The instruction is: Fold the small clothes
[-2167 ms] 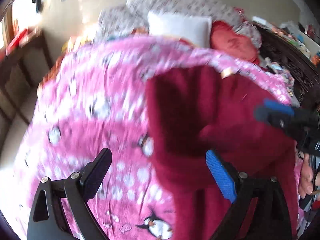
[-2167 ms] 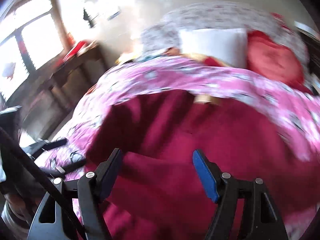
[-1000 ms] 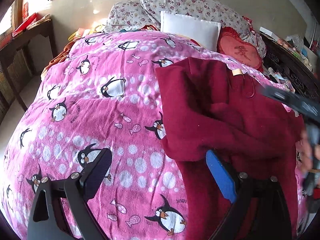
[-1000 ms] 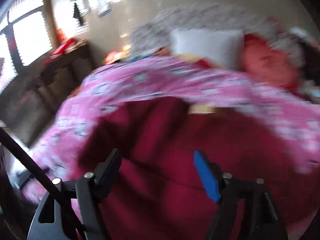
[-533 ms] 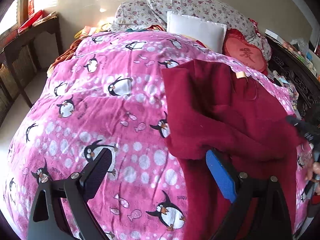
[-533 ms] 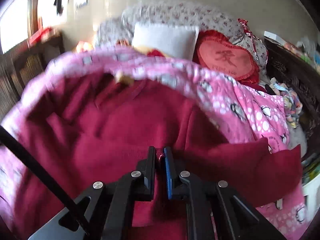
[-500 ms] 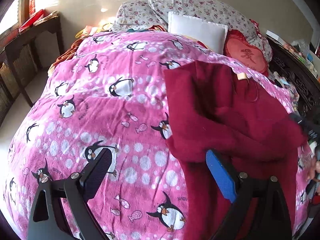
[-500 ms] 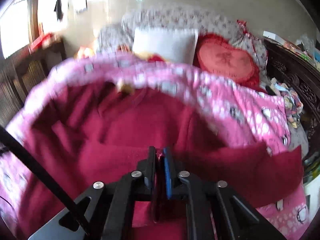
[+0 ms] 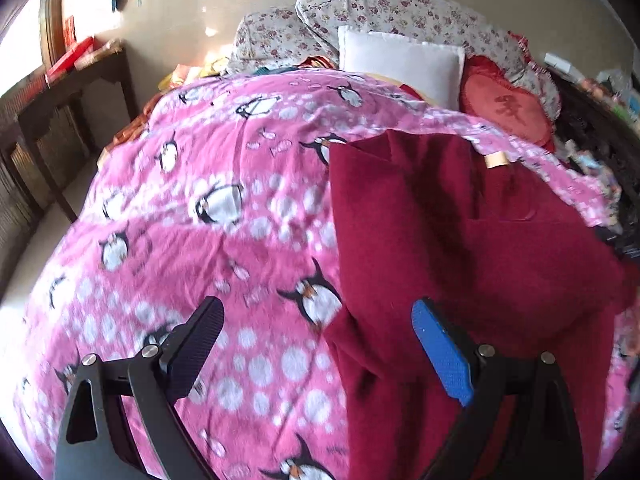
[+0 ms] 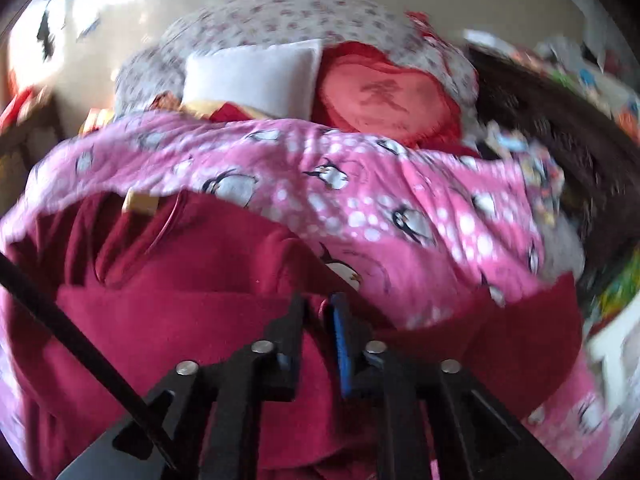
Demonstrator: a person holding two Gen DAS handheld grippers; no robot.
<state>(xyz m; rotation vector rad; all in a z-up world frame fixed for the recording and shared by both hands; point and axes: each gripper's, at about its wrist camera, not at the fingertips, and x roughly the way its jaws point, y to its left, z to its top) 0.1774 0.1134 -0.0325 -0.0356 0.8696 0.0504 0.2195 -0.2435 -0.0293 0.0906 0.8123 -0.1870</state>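
The left hand-held gripper (image 9: 316,344) hangs nearest the lens with its jaws spread wide and nothing between them, its black finger over the pink penguin-print fleece blanket (image 9: 208,208) and its blue-padded finger over the near left edge of the dark red knitted sweater (image 9: 460,240). That sweater lies spread on the blanket, toward the blanket's right side, with one sleeve folded across its body. In the right wrist view the right hand-held gripper (image 10: 318,320) stands with its jaws nearly together around a pinched ridge of the sweater (image 10: 180,320); they have just been opening a little from a full close, and the cloth remains between the pads, so the grip on the fabric looks held, though blur makes the contact hard to judge. Beyond the gripper, a small tan label (image 10: 140,202) sits at the sweater's neckline, at the sweater's far end. Past the sweater, the blanket (image 10: 400,208) rises in a fold. Farther on, beyond the blanket's far edge, lie a white rectangular pillow (image 9: 400,66) and, just beside it on its right, a red heart-shaped cushion (image 9: 504,108), both backed by floral-print bedding (image 9: 380,12). To the blanket's left stands a dark wooden desk (image 9: 60,92) against the wall.
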